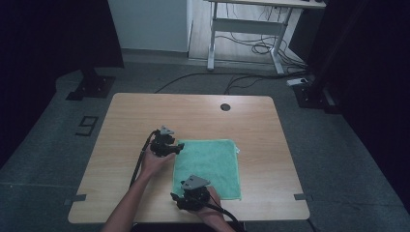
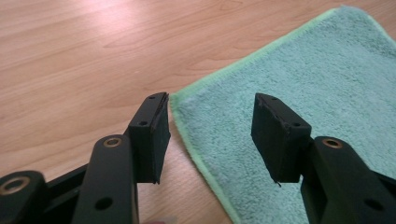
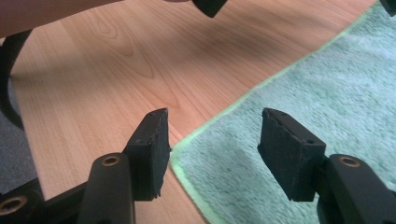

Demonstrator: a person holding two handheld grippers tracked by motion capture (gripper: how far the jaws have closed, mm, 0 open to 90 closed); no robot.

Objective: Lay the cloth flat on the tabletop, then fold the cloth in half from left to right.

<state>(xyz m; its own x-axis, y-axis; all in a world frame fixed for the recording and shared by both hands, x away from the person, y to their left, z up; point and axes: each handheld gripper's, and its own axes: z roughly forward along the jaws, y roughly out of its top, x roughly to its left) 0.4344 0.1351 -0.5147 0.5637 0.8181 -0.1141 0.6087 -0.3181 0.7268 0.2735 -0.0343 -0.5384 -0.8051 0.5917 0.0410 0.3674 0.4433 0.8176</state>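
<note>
Both grippers, left gripper [image 1: 178, 147] and right gripper [image 1: 180, 199], straddle the towel's [image 1: 212, 164] left corners, jaws apart (likely pre-fold); next: pinch both.

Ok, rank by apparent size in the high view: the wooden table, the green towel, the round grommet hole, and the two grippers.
1. Wooden table
2. Green towel
3. Left gripper and right gripper: look alike, so unranked
4. Round grommet hole
</note>
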